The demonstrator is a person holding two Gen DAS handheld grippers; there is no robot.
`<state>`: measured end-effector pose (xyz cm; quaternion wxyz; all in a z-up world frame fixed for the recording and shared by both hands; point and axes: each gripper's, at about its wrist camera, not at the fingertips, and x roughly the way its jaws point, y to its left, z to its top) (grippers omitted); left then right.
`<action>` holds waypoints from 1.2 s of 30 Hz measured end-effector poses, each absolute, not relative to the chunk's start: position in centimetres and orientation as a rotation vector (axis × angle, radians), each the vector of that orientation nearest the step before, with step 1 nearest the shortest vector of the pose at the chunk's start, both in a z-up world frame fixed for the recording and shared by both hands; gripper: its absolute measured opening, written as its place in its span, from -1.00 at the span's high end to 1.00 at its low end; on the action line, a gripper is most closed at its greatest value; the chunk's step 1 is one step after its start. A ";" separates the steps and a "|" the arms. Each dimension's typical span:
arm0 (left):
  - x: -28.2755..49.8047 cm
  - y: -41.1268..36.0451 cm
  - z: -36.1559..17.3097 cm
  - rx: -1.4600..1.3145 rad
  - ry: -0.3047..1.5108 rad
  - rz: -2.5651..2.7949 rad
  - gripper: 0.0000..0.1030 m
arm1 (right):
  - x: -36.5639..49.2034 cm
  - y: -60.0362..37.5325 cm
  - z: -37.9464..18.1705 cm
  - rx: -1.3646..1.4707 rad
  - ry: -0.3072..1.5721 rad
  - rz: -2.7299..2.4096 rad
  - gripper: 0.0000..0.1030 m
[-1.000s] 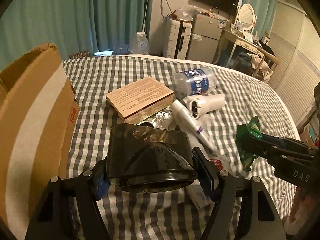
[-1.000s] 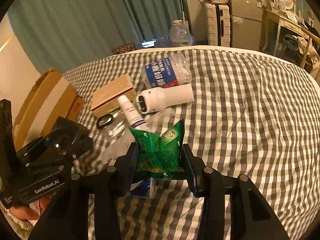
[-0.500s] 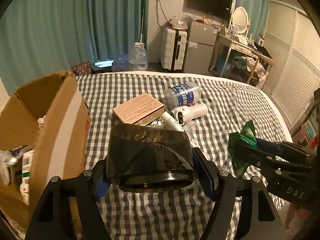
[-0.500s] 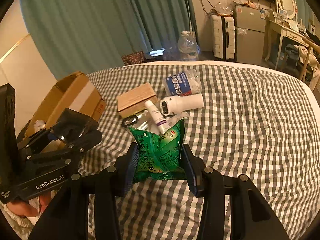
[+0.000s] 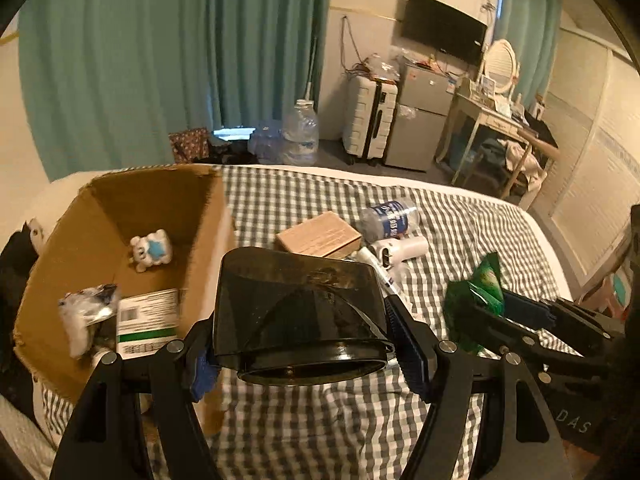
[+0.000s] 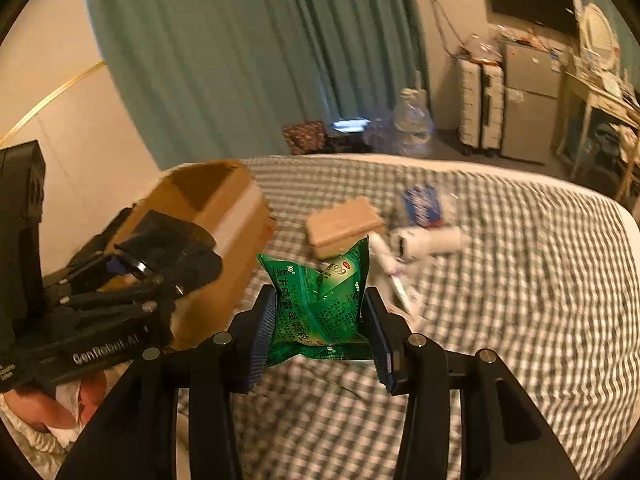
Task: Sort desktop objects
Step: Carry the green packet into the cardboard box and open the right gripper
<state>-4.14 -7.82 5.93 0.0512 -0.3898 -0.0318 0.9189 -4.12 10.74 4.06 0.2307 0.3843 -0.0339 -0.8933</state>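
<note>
now both tools (image 5: 304, 344) up, box (image 5: 120, 216) inside visible.

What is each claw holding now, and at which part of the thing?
The left claw holds a dark plastic cover by its two side walls. The right claw holds a green packet by its side edges.

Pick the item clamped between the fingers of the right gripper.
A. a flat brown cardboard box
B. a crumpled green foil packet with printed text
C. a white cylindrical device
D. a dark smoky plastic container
B: in the right wrist view the right gripper squeezes the crumpled green foil packet between both pads.
</note>
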 end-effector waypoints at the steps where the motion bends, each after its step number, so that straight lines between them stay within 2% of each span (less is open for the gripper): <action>1: -4.0 -8.5 6.1 -1.187 -0.111 2.803 -0.44 | -4.2 9.8 4.5 1.041 -0.081 -2.445 0.16; 10: -3.1 -16.4 7.8 -1.206 -0.195 2.928 -0.44 | -5.8 2.5 7.2 0.964 -0.056 -2.328 0.16; 16: -4.1 -22.0 6.5 -1.285 -0.268 3.009 -0.44 | -8.5 -2.3 7.4 0.960 -0.066 -2.262 0.16; 22: -5.4 -26.0 3.6 -1.390 -0.345 3.025 -0.44 | -12.3 -7.2 5.1 1.027 -0.061 -2.185 0.16; 31: -7.4 -28.1 0.7 -1.478 -0.362 3.004 -0.44 | -15.7 -10.4 1.3 1.118 -0.070 -2.122 0.15; 34: -7.8 -28.2 0.8 -1.501 -0.359 3.019 -0.53 | -16.2 -10.6 1.2 1.125 -0.088 -2.117 0.10; 36: -7.9 -28.4 0.9 -1.519 -0.380 3.025 -0.67 | -16.5 -10.5 1.6 1.126 -0.121 -2.122 -0.11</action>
